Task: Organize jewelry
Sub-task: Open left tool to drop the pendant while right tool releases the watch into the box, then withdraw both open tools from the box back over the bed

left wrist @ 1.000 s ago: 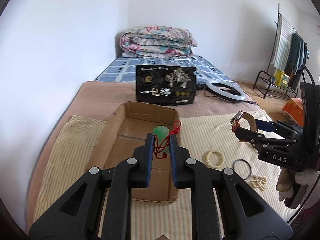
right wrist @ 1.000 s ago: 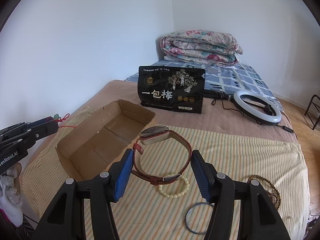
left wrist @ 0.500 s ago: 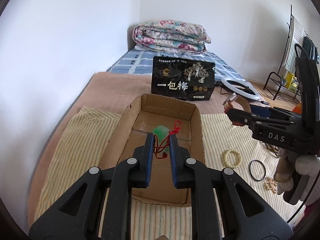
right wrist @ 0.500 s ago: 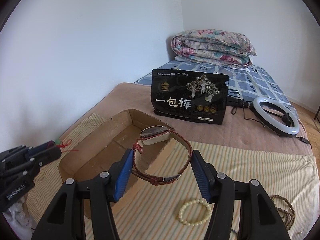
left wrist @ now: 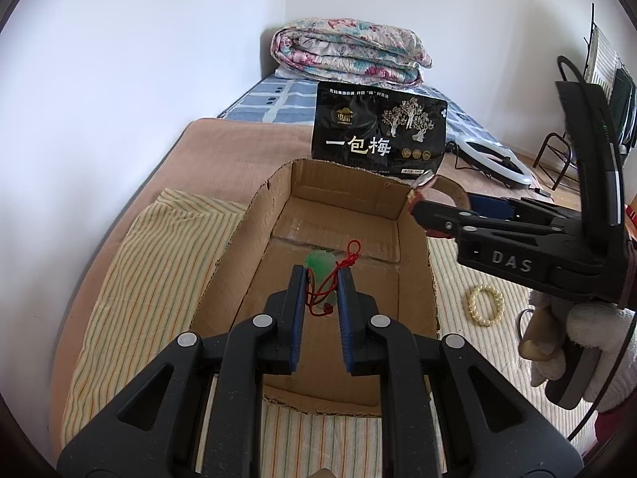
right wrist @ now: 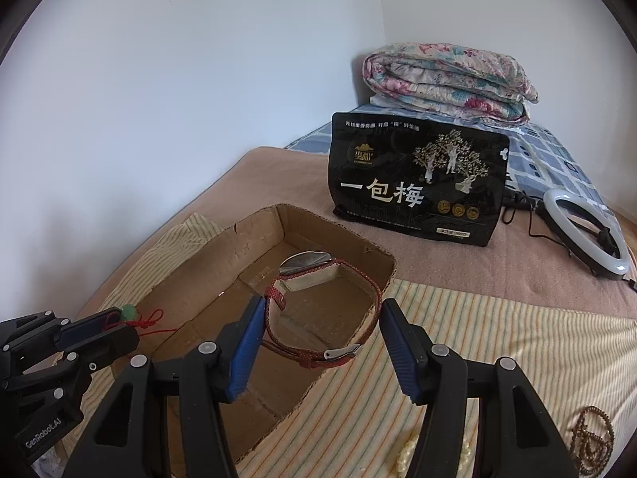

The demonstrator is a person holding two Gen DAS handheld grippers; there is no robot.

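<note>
My left gripper [left wrist: 321, 275] is shut on a green jade pendant [left wrist: 321, 263] with a red cord and holds it over the open cardboard box [left wrist: 254, 215]. It also shows in the right wrist view [right wrist: 119, 318]. My right gripper [right wrist: 322, 314] is shut on a wristwatch with a red strap [right wrist: 318, 318] and holds it above the box's right rim [right wrist: 382, 267]. In the left wrist view the right gripper [left wrist: 422, 203] reaches in from the right with the watch [left wrist: 430, 187].
A cream bead bracelet [left wrist: 486, 305] and a dark ring [left wrist: 525, 320] lie on the striped cloth right of the box. Brown beads [right wrist: 593, 438] lie at the far right. A black bag [right wrist: 418, 179], a ring light [right wrist: 585, 235] and a folded quilt [right wrist: 446, 79] sit behind.
Both grippers have moved toward the box. The right gripper carried the watch left, from over the striped cloth to over the box's right edge. The left gripper now holds the pendant over the box's inside.
</note>
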